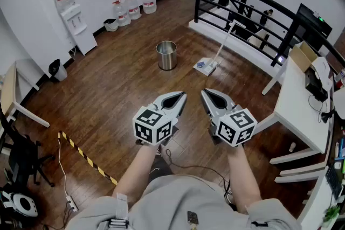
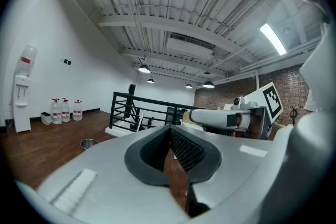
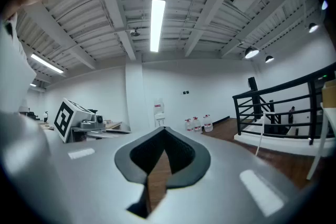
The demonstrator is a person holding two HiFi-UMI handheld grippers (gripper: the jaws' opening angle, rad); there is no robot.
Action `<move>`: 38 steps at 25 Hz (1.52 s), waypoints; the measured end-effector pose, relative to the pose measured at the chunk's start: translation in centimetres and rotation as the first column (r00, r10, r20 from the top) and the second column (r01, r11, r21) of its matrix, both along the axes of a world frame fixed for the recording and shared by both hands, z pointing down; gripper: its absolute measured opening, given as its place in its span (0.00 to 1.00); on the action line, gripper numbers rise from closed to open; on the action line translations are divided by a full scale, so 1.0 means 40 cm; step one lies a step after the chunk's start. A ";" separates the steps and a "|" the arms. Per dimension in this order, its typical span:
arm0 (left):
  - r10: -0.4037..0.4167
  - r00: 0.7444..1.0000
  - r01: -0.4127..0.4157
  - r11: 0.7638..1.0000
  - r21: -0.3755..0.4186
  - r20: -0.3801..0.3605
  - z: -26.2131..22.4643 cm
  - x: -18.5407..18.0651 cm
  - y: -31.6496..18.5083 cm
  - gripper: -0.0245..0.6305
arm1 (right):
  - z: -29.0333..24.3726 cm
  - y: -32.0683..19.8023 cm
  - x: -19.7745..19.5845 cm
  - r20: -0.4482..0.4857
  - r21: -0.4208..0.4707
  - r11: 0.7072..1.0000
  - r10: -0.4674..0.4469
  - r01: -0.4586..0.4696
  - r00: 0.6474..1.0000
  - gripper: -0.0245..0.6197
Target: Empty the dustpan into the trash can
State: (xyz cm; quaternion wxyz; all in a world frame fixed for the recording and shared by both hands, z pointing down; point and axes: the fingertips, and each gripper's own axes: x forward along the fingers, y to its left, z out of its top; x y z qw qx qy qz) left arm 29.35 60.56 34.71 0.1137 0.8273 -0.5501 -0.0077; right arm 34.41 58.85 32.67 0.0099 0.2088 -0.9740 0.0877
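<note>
In the head view, the left gripper (image 1: 179, 97) and the right gripper (image 1: 208, 94) sit side by side, held level, each claw closed on nothing. The dustpan (image 1: 206, 66) lies on the wooden floor well ahead. Its long handle (image 1: 223, 43) leans toward the black railing (image 1: 253, 5), and the steel trash can (image 1: 166, 55) stands near it to the left. The step in hand looks like the approach, so a claw should open before it reaches the handle.

In the left gripper view, the left gripper's (image 2: 169, 131) pads meet at the tip with nothing between them. The trash can (image 2: 88, 143) sits far off, low at the left.

In the right gripper view, the right gripper (image 3: 164, 131) is likewise closed and empty, and the white handle (image 3: 261, 139) stands to the right by the railing. That side seems better placed to take the handle squarely and keep the pan level until it is over the can.
</note>
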 end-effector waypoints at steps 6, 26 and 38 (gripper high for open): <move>0.038 0.999 -0.038 0.999 0.001 -0.003 0.007 -0.153 -0.145 0.04 | 0.013 -0.138 -0.153 -0.019 0.000 1.000 0.028 -0.028 0.999 0.04; 0.228 0.974 -0.228 0.972 -0.064 -0.014 0.054 -0.561 -0.652 0.04 | 0.035 -0.646 -0.515 -0.035 -0.066 0.970 0.233 -0.235 0.972 0.04; 0.180 0.984 -0.180 0.976 -0.126 -0.009 0.113 -0.495 -1.012 0.04 | 0.074 -1.027 -0.437 -0.027 -0.092 0.976 0.196 -0.198 0.980 0.04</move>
